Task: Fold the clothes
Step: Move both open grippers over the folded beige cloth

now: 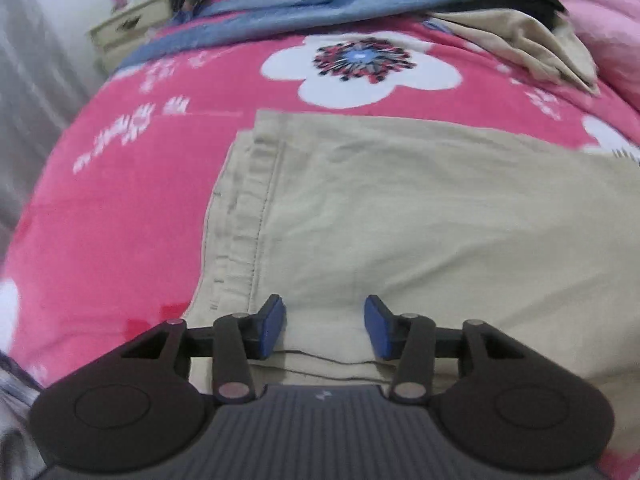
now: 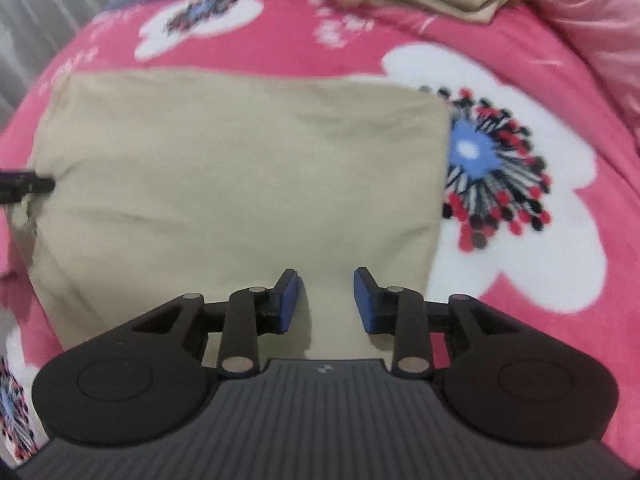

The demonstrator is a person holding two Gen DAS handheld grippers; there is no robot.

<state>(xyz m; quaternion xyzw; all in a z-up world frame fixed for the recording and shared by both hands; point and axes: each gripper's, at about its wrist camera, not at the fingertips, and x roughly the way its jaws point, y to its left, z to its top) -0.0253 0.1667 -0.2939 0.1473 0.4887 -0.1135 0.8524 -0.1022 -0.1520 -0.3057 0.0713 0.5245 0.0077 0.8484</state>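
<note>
- A pink flowered bed cover (image 1: pixel 120 208) carries the folded beige garment (image 1: pixel 400 208).
- Left gripper (image 1: pixel 325 326): fingers apart, garment lies under and between them.
- Right gripper (image 2: pixel 326 300): fingers apart over garment's near edge.

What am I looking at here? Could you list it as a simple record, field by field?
Setting: a pink flowered blanket spread over a bed
Main item: beige garment, folded to a rough rectangle, lying flat
Left gripper: open, over the garment's near edge
Right gripper: open, over the near edge too
Behind: more beige clothing and blue fabric, unfolded
Held: nothing
</note>
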